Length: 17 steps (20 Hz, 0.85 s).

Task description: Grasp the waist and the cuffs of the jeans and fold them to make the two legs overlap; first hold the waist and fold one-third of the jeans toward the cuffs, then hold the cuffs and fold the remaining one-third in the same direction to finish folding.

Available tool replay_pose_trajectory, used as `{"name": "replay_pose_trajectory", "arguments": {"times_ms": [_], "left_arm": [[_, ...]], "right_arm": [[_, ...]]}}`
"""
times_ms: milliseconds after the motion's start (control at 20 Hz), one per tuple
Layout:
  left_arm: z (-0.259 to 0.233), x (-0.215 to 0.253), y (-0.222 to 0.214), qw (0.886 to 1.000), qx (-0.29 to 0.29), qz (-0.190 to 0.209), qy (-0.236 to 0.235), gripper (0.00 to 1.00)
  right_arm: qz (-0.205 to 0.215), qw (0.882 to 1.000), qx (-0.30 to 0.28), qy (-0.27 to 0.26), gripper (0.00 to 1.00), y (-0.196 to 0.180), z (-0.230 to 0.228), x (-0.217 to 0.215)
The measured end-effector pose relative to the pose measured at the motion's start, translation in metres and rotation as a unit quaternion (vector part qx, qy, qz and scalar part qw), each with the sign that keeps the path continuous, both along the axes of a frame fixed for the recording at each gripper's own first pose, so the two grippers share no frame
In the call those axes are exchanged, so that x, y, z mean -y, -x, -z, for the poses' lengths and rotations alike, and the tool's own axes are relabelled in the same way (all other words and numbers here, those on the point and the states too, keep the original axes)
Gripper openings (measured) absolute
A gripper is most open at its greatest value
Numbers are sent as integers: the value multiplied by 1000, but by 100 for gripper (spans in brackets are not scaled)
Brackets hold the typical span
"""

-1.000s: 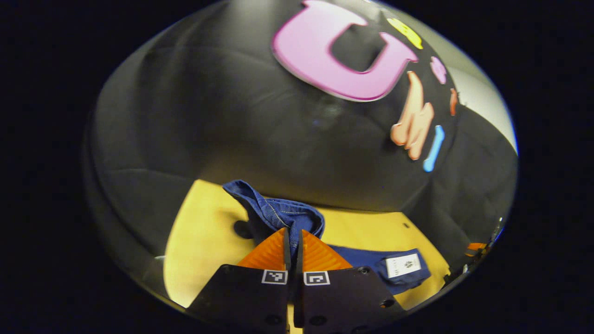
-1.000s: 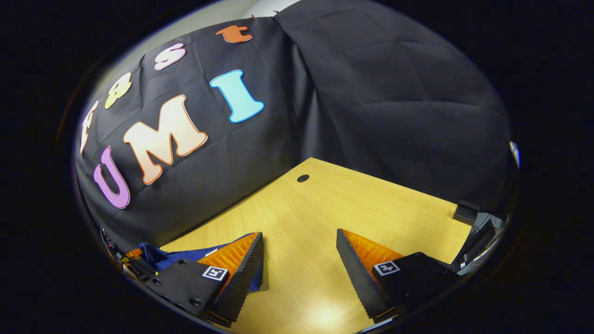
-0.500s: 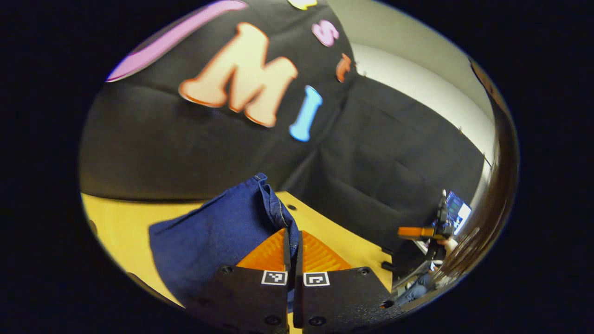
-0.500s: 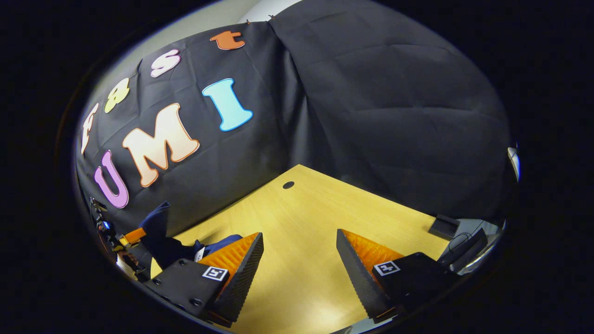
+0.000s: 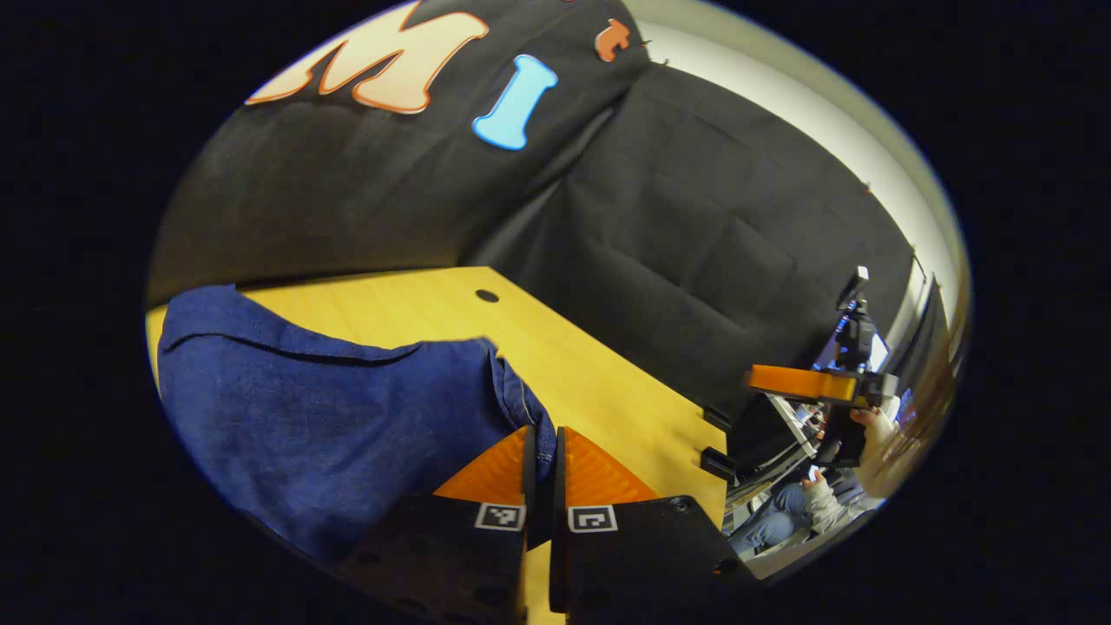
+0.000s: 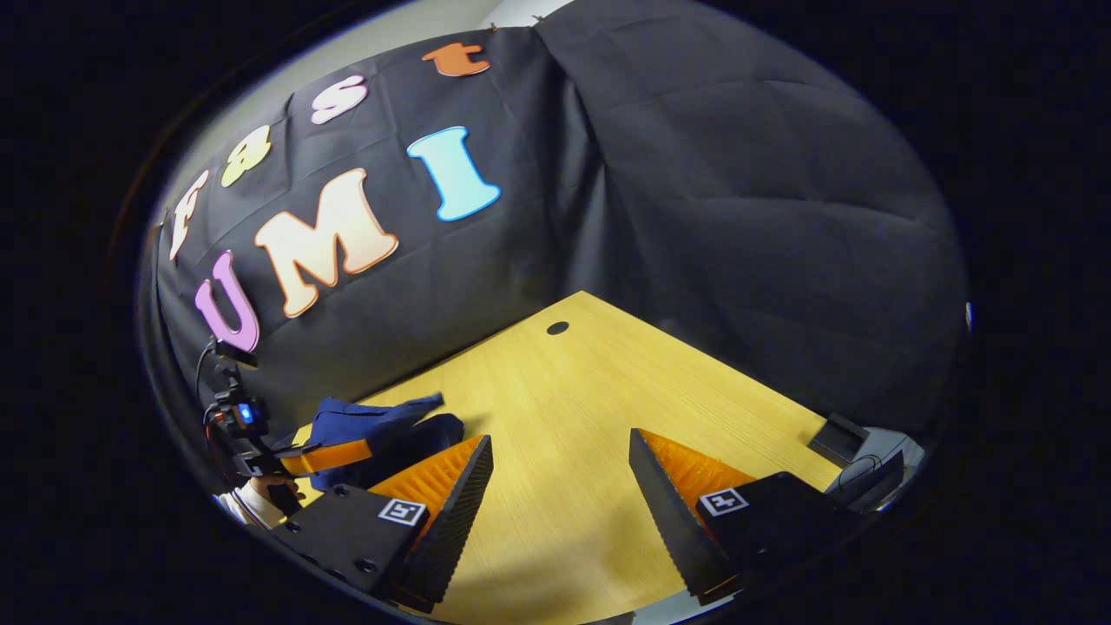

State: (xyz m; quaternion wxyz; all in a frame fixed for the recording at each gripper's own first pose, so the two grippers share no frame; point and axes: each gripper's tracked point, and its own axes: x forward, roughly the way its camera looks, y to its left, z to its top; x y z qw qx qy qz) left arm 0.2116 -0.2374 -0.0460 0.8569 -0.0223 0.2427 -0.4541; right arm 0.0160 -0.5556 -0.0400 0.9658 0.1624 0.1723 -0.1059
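Blue jeans lie in a soft heap on the yellow wooden surface. In the left gripper view they spread out to the left side, and a stitched edge of the cloth comes up to the middle. The left hand-held gripper is closed tight on that edge, with both fingers pressing the blue cloth between them. The cloth bunches up just where the fingers pinch it.

In the right gripper view the jeans show as a small dark blue pile far off to the left, near the black cloth wall. The left hand-held gripper shows there too, just in front of the pile, with a hand holding its handle.

The right hand-held gripper is wide open. Its 2 fingers stand well apart over bare wood and hold nothing. The jeans are off to its left side, not between its fingers.

In the left gripper view the right hand-held gripper is far off at the right edge, with a hand gripping it.

A small round hole sits in the surface near the far corner. A small black box sits at the right edge of the surface.
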Motion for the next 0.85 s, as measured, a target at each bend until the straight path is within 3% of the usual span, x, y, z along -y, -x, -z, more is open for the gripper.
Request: {"name": "replay_pose_trajectory", "arguments": {"times_ms": [150,350,500,600,850], "left_arm": [[-20,-9,-17,993,51,-104,-5,100],[-79,-29,-12,967,172,-184,-32,95],[-127,-53,16,934,257,-241,-51,95],[-146,-67,39,917,280,-278,-51,95],[-157,-93,98,903,288,-317,-33,95]], "right_arm": [[-47,999,4,2,98,-12,-2,-32],[-116,992,38,27,98,-30,-21,-82],[-161,984,80,16,98,-32,-44,-121],[-180,977,112,-1,98,-32,-61,-142],[-209,962,176,3,98,-16,-93,-177]]}}
